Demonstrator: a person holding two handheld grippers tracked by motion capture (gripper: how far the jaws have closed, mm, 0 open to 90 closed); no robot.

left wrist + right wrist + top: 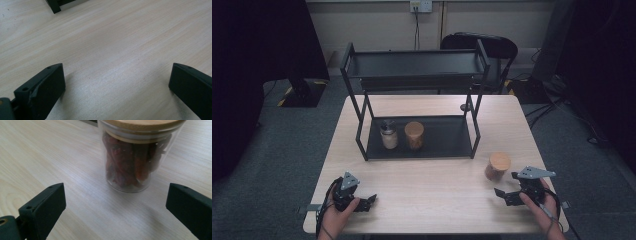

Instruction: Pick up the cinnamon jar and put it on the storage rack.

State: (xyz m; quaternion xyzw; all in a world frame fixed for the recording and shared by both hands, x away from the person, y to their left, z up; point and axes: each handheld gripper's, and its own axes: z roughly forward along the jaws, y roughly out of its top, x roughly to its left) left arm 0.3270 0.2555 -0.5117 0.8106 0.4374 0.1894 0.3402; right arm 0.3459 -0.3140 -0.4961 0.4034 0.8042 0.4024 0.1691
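My right gripper (508,195) sits low at the near right of the table (437,195), jaws spread wide with nothing between them, pointed at the glass jar (130,162) standing just ahead on the bare wood. I judge it rigid, smooth and breakable, moderately light, its wooden lid (499,161) possibly loose, so I would close on the straight glass wall at mid-height, not the lid. The contents look like dried red chillies, though I can't be sure through the glass. No label or writing is readable. My left gripper (364,202) rests near left, also spread and empty. Farther back, two jars stand on the black rack (422,137).
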